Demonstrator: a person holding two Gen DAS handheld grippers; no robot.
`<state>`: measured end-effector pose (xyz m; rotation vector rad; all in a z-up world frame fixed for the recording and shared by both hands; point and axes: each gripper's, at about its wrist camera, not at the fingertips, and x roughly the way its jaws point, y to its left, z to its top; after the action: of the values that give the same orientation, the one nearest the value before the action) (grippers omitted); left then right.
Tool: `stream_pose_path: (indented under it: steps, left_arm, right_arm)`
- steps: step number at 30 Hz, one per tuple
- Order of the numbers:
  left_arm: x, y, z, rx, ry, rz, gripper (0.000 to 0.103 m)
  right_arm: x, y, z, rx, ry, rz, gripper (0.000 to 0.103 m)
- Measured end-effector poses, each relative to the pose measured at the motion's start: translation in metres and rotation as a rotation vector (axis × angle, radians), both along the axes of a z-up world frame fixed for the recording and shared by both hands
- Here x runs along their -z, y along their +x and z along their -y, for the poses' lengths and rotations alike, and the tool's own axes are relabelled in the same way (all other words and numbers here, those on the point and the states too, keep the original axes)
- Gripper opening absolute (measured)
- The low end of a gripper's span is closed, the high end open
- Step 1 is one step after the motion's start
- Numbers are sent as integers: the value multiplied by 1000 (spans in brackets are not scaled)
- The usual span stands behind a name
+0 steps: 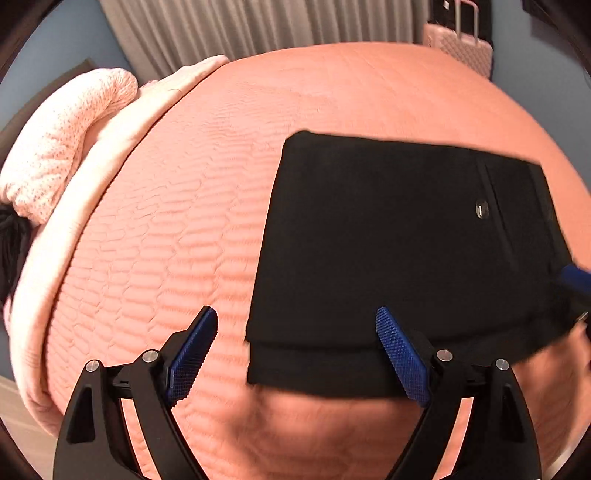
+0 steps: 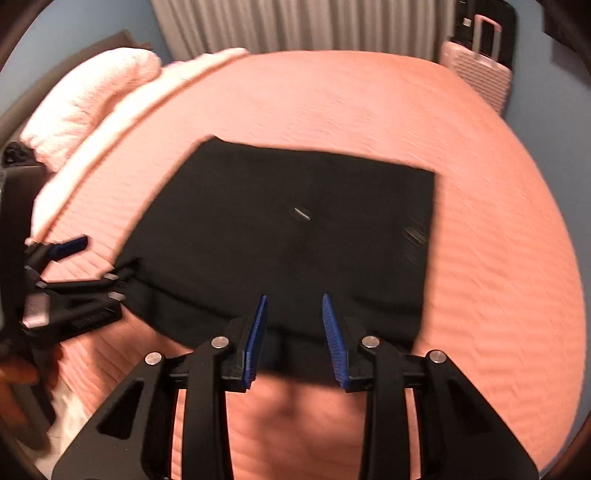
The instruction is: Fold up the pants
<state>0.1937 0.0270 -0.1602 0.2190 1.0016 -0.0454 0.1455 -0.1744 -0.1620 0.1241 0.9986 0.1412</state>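
Left wrist view: left claw (image 1: 295, 321) spread wide, nothing between the blue pads (image 1: 192, 354), released. It hangs over the near edge of the bed (image 1: 177, 229), which has a salmon quilted cover. Black pants (image 1: 399, 251) lie folded into a flat, roughly rectangular stack on the cover, right of centre; near edge shows two layers stepped one over the other. Small metal button (image 1: 481, 209) on the upper right part of the stack. The claw's right pad overlaps the pants' near edge in the picture, the left pad is over bare cover; contact not visible. Blue tip of the right claw (image 1: 574, 278) pokes in at the right frame edge over the pants, blurred. Pale pink pillow (image 1: 62, 147) and folded blanket (image 1: 110, 155) at the bed's left end, grey curtain (image 1: 258, 26) behind, pink suitcase (image 1: 461, 48) far right.

Right wrist view: blurred. Right claw (image 2: 294, 299) partly apart, narrow gap, pads clear of fabric, gripping nothing; it sits over the near edge of the pants (image 2: 295, 229), probably just above it, hard to tell through the blur. Pants lie flat mid-bed (image 2: 498, 240). Left claw (image 2: 92, 258) at the left, at the pants' left corner, jaws apart. Pillow (image 2: 92, 96), curtain (image 2: 295, 22), suitcase (image 2: 480, 70) at the back.
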Motion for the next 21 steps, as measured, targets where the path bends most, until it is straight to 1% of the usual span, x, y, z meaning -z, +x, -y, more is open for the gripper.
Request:
stream_pose_path:
  steps: [1, 2, 3, 4, 6, 9, 10, 11, 14, 16, 19, 20, 21]
  left_arm:
    - [9, 8, 4, -4, 32, -21, 87]
    - [17, 13, 7, 5, 68, -45, 88]
    - [26, 15, 9, 24, 94, -61, 89]
    - [29, 15, 9, 35, 91, -57, 89]
    - [22, 11, 5, 38, 72, -50, 88]
    - [19, 9, 4, 43, 84, -49, 88]
    - [19, 10, 3, 39, 81, -49, 88]
    - [17, 12, 0, 33, 75, -49, 88]
    - [8, 7, -2, 18, 51, -41, 88]
    - [2, 2, -1, 14, 41, -27, 88]
    - [-4, -7, 3, 18, 32, -36, 88]
    - [-7, -11, 4, 21, 30, -33, 88]
    - [-9, -14, 6, 29, 27, -35, 88]
  right_arm:
    - [10, 6, -7, -22, -6, -29, 29]
    - [27, 9, -12, -43, -40, -80, 29]
    - [33, 0, -12, -54, -52, -53, 28]
    - [32, -6, -10, -54, -52, -42, 28]
    - [24, -25, 2, -21, -70, -71, 28]
    - [8, -47, 25, 67, -50, -79, 29]
    - [3, -51, 31, 89, -37, -75, 31]
    - [-4, -53, 36, 108, -25, -65, 31]
    - [-16, -46, 32, 102, -31, -24, 31]
    - [-11, -35, 22, 95, -24, -20, 32]
    - [11, -27, 17, 95, -74, -66, 32]
    - [23, -29, 21, 108, -94, -95, 32]
    - [29, -34, 26, 115, -78, -114, 32]
